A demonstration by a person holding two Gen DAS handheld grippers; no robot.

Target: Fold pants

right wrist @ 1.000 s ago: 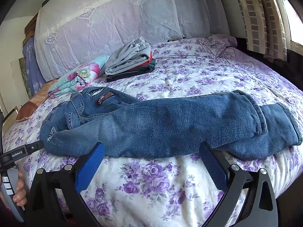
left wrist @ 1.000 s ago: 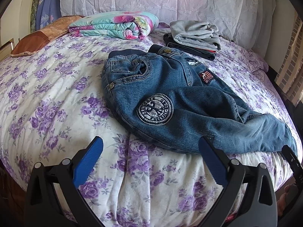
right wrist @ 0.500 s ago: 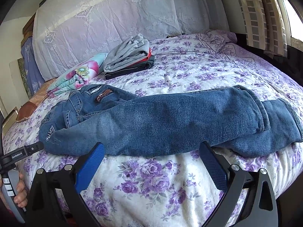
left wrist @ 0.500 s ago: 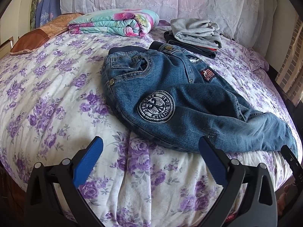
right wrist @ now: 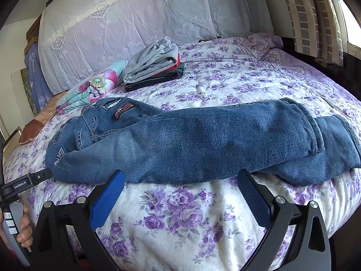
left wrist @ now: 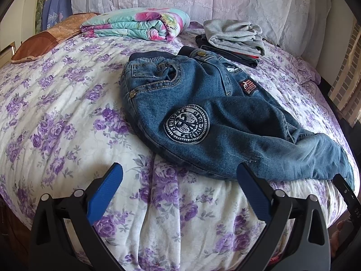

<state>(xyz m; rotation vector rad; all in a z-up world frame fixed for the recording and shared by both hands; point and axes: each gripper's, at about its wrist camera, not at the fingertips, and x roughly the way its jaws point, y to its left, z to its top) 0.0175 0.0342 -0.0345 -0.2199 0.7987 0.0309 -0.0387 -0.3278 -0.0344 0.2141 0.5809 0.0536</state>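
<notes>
The pants lay on the bed, legs stacked; thick, soft denim, probably heavyish and floppy, so you'd best pinch waistband and cuffs. Your left hand-held gripper and right hand-held gripper hovered just before them, jaws apart, empty.
</notes>
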